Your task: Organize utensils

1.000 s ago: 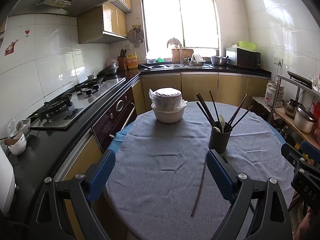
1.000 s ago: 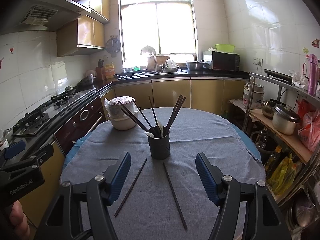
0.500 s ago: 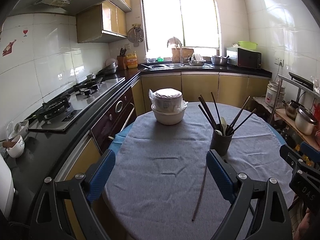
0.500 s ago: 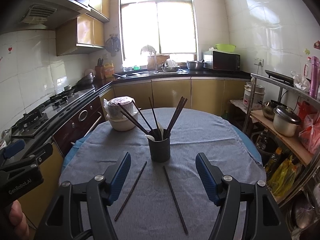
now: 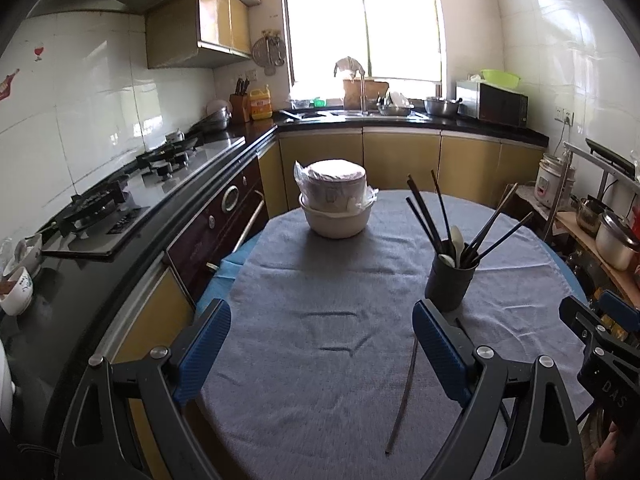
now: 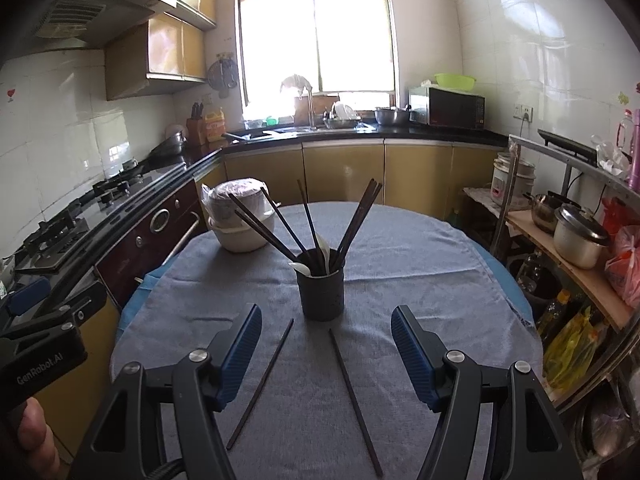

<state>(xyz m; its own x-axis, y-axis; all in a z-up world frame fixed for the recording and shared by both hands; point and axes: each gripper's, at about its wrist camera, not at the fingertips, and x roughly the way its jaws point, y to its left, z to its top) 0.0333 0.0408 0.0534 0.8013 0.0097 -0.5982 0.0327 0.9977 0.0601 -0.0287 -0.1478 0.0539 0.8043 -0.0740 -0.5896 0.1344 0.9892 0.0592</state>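
Note:
A dark utensil holder (image 6: 322, 294) (image 5: 452, 284) stands on the grey-clothed round table (image 5: 320, 264), with several dark chopsticks and white spoons upright in it. Two loose chopsticks lie on the cloth in front of it, one to the left (image 6: 261, 384) and one to the right (image 6: 354, 400). My right gripper (image 6: 326, 328) hovers open over them, facing the holder, with nothing between its blue pads. My left gripper (image 5: 320, 320) is open and empty further left. Just inside its right finger lies one loose chopstick (image 5: 402, 396). That finger hides the other one.
A stack of white bowls in plastic wrap (image 5: 334, 208) (image 6: 240, 220) sits at the table's far left. A black counter with a gas stove (image 5: 120, 208) runs along the left. A shelf rack with pots (image 6: 576, 232) stands at the right.
Both grippers have eased slightly forward toward the holder, so the holder and loose chopsticks look a little nearer. Both pairs of jaws stand as wide as before.

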